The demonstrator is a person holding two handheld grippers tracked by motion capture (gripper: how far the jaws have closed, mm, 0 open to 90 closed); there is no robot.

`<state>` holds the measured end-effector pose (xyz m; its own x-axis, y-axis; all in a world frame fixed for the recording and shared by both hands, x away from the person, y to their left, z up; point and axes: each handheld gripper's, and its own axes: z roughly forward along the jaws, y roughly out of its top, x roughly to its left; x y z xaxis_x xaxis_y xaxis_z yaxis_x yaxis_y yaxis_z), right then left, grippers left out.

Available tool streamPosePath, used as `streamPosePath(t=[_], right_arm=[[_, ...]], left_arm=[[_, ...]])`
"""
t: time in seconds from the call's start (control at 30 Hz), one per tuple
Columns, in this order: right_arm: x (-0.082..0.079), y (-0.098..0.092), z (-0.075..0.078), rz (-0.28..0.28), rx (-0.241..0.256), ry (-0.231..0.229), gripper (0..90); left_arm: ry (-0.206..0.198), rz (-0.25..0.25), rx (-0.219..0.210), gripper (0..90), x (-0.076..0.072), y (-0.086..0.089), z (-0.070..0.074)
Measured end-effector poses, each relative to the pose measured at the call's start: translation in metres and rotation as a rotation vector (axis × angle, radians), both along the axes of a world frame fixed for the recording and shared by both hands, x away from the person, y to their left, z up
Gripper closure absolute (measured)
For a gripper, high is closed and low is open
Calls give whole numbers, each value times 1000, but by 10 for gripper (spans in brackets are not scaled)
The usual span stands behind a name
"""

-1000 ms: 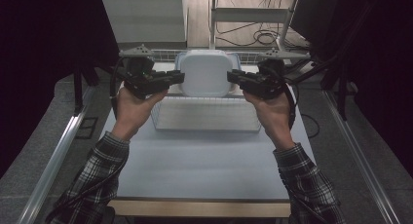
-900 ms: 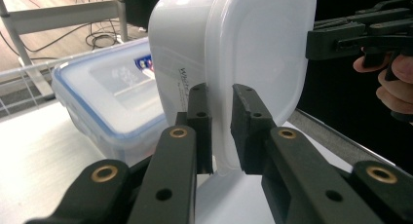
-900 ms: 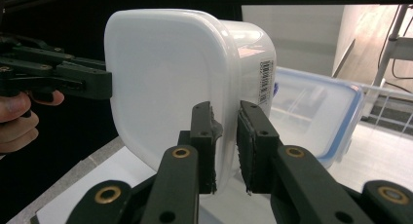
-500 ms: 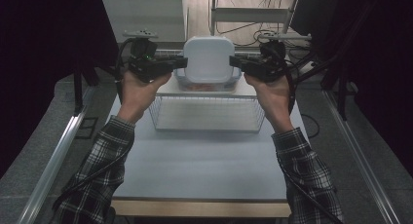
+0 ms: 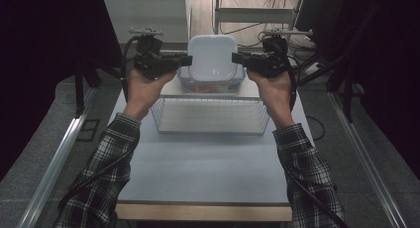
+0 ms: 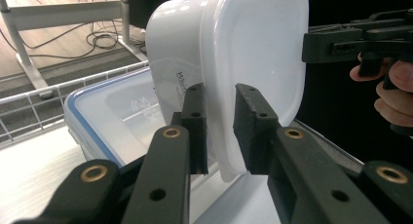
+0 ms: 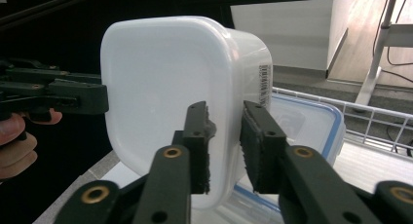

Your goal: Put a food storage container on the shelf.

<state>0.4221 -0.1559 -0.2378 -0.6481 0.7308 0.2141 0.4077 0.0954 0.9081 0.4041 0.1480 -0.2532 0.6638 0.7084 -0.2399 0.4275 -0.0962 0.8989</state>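
The left tool [image 6: 219, 131] and right tool [image 7: 226, 146] each clamped a rim edge of the smooth white rounded-square plastic tub [image 5: 211, 57], held tilted above a clear blue-rimmed lidded box [image 5: 185, 82] beyond the wire basket [image 5: 210, 116] on the desk [image 5: 203, 163]. A barcode label [image 7: 264, 85] and unreadable print marked its sides.

The white tub [image 5: 210, 57] pinched by my left claw [image 6: 219, 131] and my right claw [image 7: 226, 146] is milky plastic, smooth, with a soft sheen and a paper barcode label on its side. My claw arms are matt black plastic with brass-coloured rivets, and the pads [image 7: 198, 136] look rough and worn. The lidded box [image 5: 212, 84] below is clear glossy plastic with a blue rim. The basket [image 5: 210, 116] is thin white-coated wire. The counter [image 5: 203, 163] is smooth, matt, pale grey. My sleeves [image 5: 109, 153] are checked cloth.
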Motion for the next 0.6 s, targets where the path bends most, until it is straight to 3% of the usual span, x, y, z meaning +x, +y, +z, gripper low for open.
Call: streamPosePath(t=[0.27,0.43,0.6], right_arm=[[8,8,-1,-27,-26,-14,650],[13,9,-3,-33,-15,-8,638],[16,13,-3,-44,-39,-10,592]], left_arm=[[-1,27,30,684,9,-6,2],[11,30,22,681,13,-5,2],[18,45,31,643,18,-7,2]])
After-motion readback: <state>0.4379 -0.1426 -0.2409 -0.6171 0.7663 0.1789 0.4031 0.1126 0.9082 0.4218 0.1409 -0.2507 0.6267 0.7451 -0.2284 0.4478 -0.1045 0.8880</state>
